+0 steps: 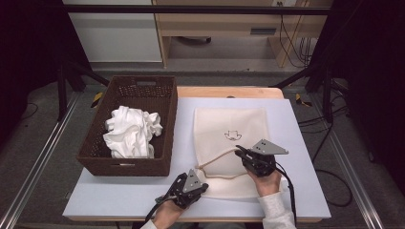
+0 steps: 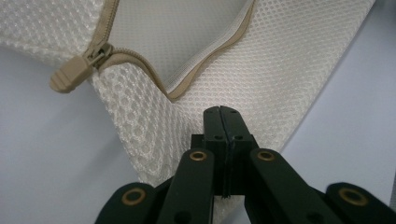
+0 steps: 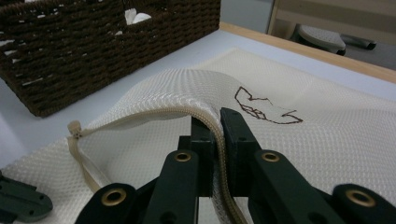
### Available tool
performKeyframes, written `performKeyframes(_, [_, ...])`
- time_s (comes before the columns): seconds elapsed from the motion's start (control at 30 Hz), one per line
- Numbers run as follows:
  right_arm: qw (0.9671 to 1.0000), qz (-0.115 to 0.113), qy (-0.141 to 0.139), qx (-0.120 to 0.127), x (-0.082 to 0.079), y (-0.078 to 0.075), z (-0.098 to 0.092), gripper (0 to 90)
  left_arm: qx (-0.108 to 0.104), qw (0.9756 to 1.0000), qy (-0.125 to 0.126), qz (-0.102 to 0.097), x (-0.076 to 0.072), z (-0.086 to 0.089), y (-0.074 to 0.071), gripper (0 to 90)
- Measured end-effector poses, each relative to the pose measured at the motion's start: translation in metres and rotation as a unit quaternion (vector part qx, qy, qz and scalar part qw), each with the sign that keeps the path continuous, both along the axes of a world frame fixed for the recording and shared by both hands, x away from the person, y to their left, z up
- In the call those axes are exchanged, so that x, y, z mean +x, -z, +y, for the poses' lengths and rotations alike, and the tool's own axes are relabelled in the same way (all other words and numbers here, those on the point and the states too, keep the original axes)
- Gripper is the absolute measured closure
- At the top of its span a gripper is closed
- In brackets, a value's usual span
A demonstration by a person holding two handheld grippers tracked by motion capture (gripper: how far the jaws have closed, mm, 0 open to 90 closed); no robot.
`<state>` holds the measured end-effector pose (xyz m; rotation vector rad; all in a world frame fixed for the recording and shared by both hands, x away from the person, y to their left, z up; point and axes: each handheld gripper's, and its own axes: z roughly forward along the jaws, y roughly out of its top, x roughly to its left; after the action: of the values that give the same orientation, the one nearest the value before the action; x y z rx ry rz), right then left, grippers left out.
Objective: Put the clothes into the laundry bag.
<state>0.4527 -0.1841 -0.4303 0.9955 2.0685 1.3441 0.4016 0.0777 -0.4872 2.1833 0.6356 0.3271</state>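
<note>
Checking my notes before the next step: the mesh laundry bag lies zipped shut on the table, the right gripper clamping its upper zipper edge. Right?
Not quite. The mesh laundry bag is unzipped, its mouth gaping; the left gripper view shows the zipper parted. The right gripper does clamp the upper zipper edge.

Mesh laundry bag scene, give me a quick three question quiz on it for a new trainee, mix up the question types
1. True or false: the zipper of the mesh bag stands open.
2. What does the right gripper clamp? A) the basket's rim B) the bag's upper zipper edge C) the white cloth
3. Where does the white cloth lie?

Key:
1. True.
2. B; the left gripper is shut on the lower mesh layer.
3. Inside the brown wicker basket, left of the bag.
</note>
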Motion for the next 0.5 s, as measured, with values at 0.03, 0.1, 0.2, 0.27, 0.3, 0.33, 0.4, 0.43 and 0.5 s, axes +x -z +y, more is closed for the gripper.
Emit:
performKeyframes(0.03, [1.0000, 0.000, 0.000, 0.000, 0.000, 0.000, 0.000, 84.2, 0.000, 1.0000, 0.000, 0.000, 0.000, 0.000, 0.000, 89.0])
performKeyframes(0.1, [1.0000, -0.003, 0.000, 0.003, 0.001, -0.002, 0.000, 84.1, -0.001, 1.0000, 0.000, 0.000, 0.000, 0.000, 0.000, 88.1])
performKeyframes(0.2, [1.0000, 0.000, 0.002, 0.004, -0.001, -0.001, -0.001, 84.1, -0.008, 0.9999, 0.013, 0.000, -0.001, 0.003, -0.004, 81.6])
performKeyframes(0.27, [1.0000, 0.001, 0.002, 0.007, -0.001, -0.001, -0.002, 84.1, -0.015, 0.9997, 0.021, -0.002, -0.003, 0.005, -0.009, 75.1])
performKeyframes(0.3, [1.0000, 0.002, 0.002, 0.009, -0.002, -0.001, -0.002, 84.1, -0.015, 0.9997, 0.021, -0.002, -0.003, 0.005, -0.009, 71.8])
performKeyframes(0.33, [1.0000, 0.003, 0.002, 0.009, -0.002, 0.000, -0.003, 84.1, -0.029, 0.9993, 0.016, -0.017, -0.007, 0.010, -0.017, 67.6])
performKeyframes(0.4, [0.9999, 0.003, 0.003, 0.010, -0.003, 0.000, -0.004, 84.0, -0.053, 0.9982, 0.008, -0.027, -0.009, 0.018, -0.029, 59.7])
performKeyframes(0.43, [0.9999, 0.003, 0.003, 0.010, -0.003, 0.000, -0.004, 84.0, -0.053, 0.9982, 0.008, -0.027, -0.009, 0.018, -0.029, 56.7])
performKeyframes(0.5, [1.0000, 0.001, 0.001, 0.008, -0.004, 0.000, -0.004, 83.9, -0.077, 0.9963, -0.007, -0.038, -0.010, 0.028, -0.043, 53.1])
